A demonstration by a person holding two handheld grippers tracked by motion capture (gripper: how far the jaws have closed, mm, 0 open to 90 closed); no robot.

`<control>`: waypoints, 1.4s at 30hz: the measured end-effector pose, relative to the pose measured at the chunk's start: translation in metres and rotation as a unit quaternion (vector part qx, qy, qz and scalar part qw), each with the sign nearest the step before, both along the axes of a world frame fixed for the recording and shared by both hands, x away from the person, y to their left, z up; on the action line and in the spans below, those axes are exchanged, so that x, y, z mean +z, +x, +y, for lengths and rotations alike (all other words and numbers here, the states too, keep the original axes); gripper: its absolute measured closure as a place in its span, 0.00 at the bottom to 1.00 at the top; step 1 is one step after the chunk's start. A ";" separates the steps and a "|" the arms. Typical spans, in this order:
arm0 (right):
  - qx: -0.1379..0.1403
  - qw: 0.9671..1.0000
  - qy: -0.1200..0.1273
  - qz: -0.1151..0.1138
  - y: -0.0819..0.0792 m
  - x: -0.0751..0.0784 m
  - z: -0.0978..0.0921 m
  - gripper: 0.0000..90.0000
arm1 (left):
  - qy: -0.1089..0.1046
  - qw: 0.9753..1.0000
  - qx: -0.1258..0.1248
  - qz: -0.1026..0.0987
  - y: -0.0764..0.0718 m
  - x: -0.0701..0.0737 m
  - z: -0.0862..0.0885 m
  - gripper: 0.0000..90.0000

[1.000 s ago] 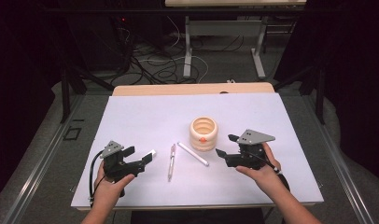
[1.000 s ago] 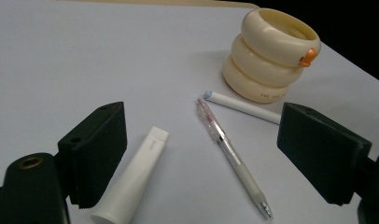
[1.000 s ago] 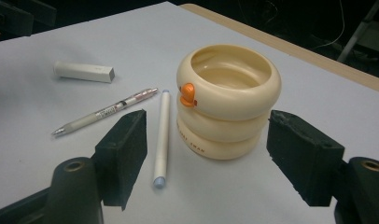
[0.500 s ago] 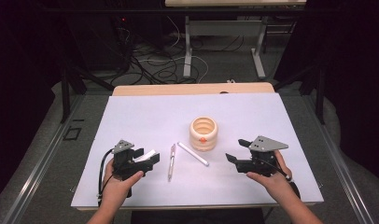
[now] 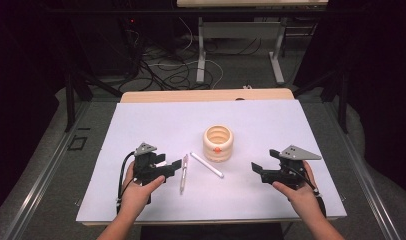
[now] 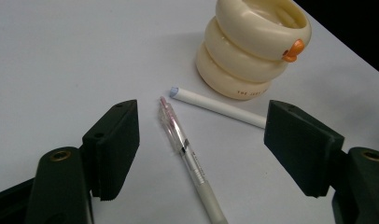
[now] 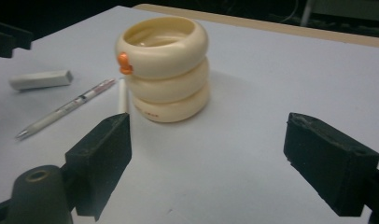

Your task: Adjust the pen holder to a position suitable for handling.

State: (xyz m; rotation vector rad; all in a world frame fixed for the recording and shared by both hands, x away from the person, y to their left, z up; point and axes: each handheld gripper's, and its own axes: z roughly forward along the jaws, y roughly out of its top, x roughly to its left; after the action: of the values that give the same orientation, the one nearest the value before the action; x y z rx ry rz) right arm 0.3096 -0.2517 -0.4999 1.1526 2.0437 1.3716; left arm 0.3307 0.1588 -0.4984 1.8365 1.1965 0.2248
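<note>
Black left gripper [image 5: 172,166] hovering at the near left of the white table [image 5: 141,125], jaws spread wide and gripping nothing, clear pen [image 6: 190,159] lying between them just ahead. Lying right of that, white pen [image 5: 207,165], its far end near the cream ringed holder [image 5: 218,143]. Sitting near right, right gripper [image 5: 258,171], gaping wide, empty, well apart from the holder.

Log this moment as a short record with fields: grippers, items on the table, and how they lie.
left gripper: open, jaws either side of the clear pen, not touching it
right gripper: open, holds nothing, aimed at the holder
clear pen: flat on the white table
white pen: flat, beside the holder
holder: cream, ringed, upright, orange knob on its rim
eraser: white block, lying apart from the pens
</note>
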 end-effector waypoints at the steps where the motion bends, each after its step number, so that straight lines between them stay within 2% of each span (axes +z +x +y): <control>1: -0.012 1.000 -0.002 -0.001 0.001 -0.002 -0.001 0.16 | -0.001 1.000 0.001 0.001 0.001 0.000 -0.002 0.30; 3: -0.025 1.000 -0.006 -0.003 0.003 -0.004 -0.006 0.16 | 0.003 1.000 0.003 0.005 0.004 0.000 -0.005 0.31; 6: -0.045 0.999 0.004 0.009 0.005 -0.007 -0.011 0.15 | 0.005 1.000 0.006 0.007 0.007 0.001 -0.008 0.32; 10: -0.066 0.998 -0.003 0.012 0.008 -0.011 -0.020 0.14 | 0.011 1.000 0.005 0.013 0.010 0.001 -0.010 0.34; 15: -0.083 0.996 -0.005 0.013 0.011 -0.013 -0.026 0.12 | 0.012 0.999 0.010 0.039 0.014 0.000 -0.011 0.38; 19: -0.085 0.996 -0.010 0.017 0.012 -0.014 -0.029 0.10 | 0.011 0.998 0.008 0.060 0.018 0.000 -0.012 0.40; 22: -0.086 0.996 -0.006 0.018 0.012 -0.016 -0.029 0.05 | 0.008 0.997 0.009 0.082 0.020 -0.002 -0.013 0.41; 29: -0.080 0.997 -0.006 0.023 0.013 -0.018 -0.032 0.03 | 0.009 0.992 0.018 0.126 0.025 -0.006 -0.015 0.51; 31: -0.079 0.997 -0.006 0.026 0.013 -0.019 -0.032 0.03 | 0.007 0.989 0.009 0.145 0.027 -0.007 -0.015 0.52; 34: -0.077 0.997 -0.007 0.027 0.013 -0.020 -0.031 0.04 | 0.003 0.986 0.009 0.169 0.029 -0.010 -0.018 0.54; 36: -0.074 0.997 -0.006 0.028 0.013 -0.020 -0.030 0.04 | 0.005 0.984 0.007 0.180 0.030 -0.012 -0.020 0.56; 37: -0.074 0.997 -0.007 0.027 0.014 -0.020 -0.029 0.05 | 0.013 0.982 -0.001 0.187 0.031 -0.013 -0.020 0.57; 38: -0.070 0.997 -0.007 0.032 0.013 -0.020 -0.029 0.05 | 0.014 0.982 0.007 0.190 0.031 -0.014 -0.021 0.60; 39: -0.068 0.997 -0.006 0.031 0.013 -0.021 -0.028 0.06 | 0.023 0.980 0.005 0.195 0.031 -0.015 -0.022 0.63; 42: -0.063 0.997 -0.009 0.035 0.013 -0.021 -0.027 0.08 | 0.021 0.977 0.009 0.213 0.031 -0.018 -0.022 0.65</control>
State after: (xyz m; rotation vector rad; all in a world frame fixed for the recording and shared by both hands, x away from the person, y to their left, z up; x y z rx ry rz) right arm 0.3229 -0.2790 -0.5212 1.3156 1.9880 1.2673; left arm 0.3620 0.1365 -0.5165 1.9718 1.5074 -0.1460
